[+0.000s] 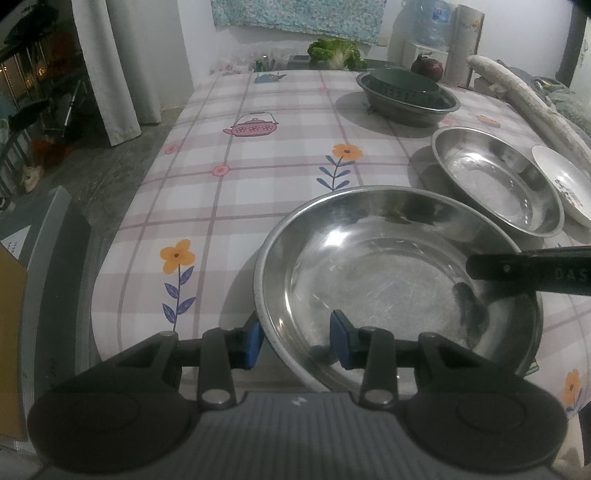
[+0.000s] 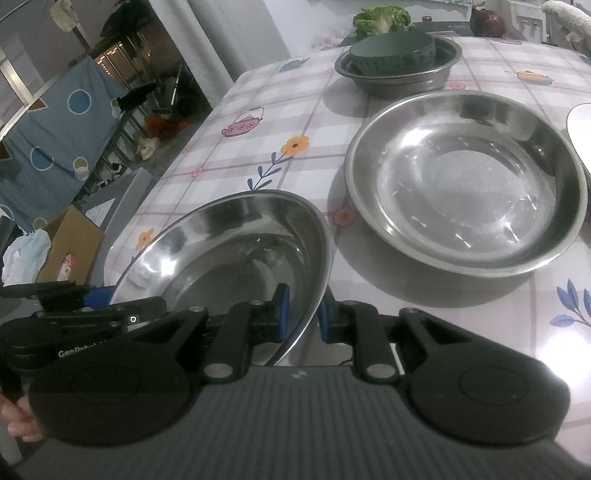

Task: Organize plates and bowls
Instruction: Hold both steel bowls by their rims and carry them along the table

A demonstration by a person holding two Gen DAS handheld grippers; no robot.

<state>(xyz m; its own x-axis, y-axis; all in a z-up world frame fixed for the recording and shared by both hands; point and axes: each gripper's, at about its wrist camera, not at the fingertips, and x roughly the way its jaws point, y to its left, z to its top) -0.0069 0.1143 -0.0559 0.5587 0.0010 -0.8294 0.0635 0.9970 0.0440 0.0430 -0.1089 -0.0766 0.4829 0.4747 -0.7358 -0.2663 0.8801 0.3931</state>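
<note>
steel dish [image 1: 399,291] fills the lower right of the left wrist view, lifted and tilted above the checked floral tablecloth [image 1: 236,199]. the left gripper [image 1: 297,341] straddles its near rim, one blue pad outside the wall and the other inside the dish; the gap between the pads is wider than the rim and i cannot tell whether they press on it. from the right edge of that view the right gripper [image 1: 480,267] reaches in as a dark bar over the dish's far side.

in the right wrist view the same dish [image 2: 236,251] sits lower left, tipped up on edge, and the right gripper [image 2: 303,314] pinches its rim, blue pads [image 2: 283,301] drawn close together on either side of the thin metal. the left gripper [image 2: 92,295] shows at the lower left edge, at the opposite rim.

a second steel dish [image 2: 465,181] rests flat on the cloth at centre right, well apart from the held one. a white plate [image 1: 565,184] lies just beside it at the right edge. at the upper right a steel basin [image 2: 399,70] holds an upturned dark green bowl [image 2: 391,51]. behind it, leafy greens [image 2: 382,16] and a red cabbage [image 2: 487,20] lie at the table's far end.
</note>
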